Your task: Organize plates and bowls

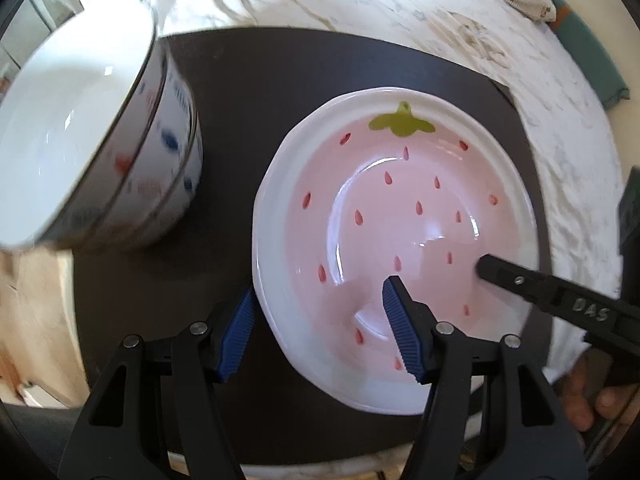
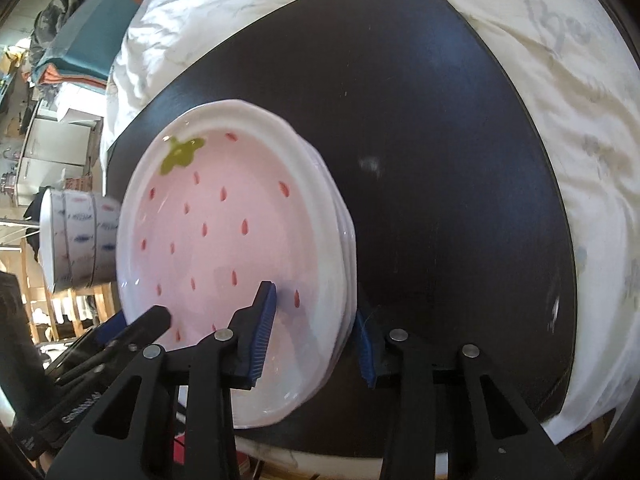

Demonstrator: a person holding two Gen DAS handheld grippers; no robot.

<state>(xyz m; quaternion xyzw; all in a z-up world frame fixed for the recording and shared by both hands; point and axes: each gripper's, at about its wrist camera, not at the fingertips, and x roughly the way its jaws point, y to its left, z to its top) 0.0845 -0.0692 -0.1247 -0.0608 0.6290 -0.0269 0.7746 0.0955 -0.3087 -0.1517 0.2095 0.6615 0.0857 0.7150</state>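
Note:
A stack of pink strawberry plates (image 1: 400,208) with white rims lies on a black board (image 1: 248,92). My left gripper (image 1: 320,292) straddles the top plate's near-left rim, one blue pad outside and one inside, and neither pad presses on it. My right gripper (image 2: 316,304) straddles the stack (image 2: 224,216) at its near-right edge, with one pad over the pink well and one beside the rims; its jaws stand apart. One right finger (image 1: 496,270) reaches into the plate. A white bowl (image 1: 80,152) with blue and red marks stands left of the stack.
The black board (image 2: 440,160) lies on a rumpled white cloth (image 1: 400,12). A folded teal cloth (image 1: 592,60) lies at the far right. A person's hand (image 1: 580,396) shows at the lower right. Furniture and clutter (image 2: 52,140) stand beyond the bowl (image 2: 80,240).

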